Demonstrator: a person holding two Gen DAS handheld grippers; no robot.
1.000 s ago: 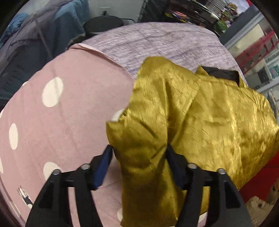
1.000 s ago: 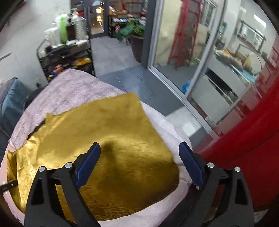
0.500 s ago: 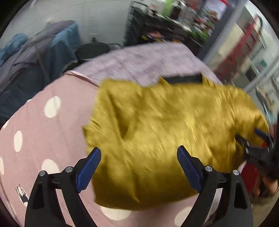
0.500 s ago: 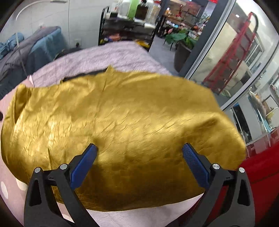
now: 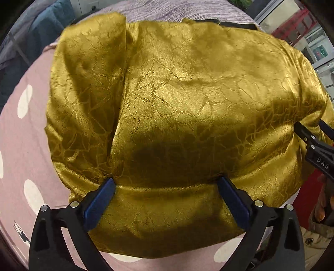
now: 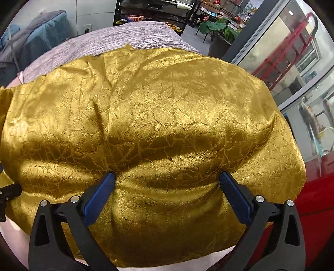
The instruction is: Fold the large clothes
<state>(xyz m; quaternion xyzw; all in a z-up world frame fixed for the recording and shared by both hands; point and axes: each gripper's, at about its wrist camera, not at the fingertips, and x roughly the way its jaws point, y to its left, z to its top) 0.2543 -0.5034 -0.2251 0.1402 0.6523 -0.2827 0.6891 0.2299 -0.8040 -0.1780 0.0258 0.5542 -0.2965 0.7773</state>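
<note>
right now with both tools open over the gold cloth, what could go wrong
The shiny gold crinkled garment looks slippery, so the open left tool or right tool might pinch only one layer. Its near edge lies close to the edge of the pink polka-dot bed cover, so it could slide off.

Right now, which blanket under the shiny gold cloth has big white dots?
The pink blanket at the near side; the one farther back, the purple-grey blanket, is plain and streaky, without dots.
</note>
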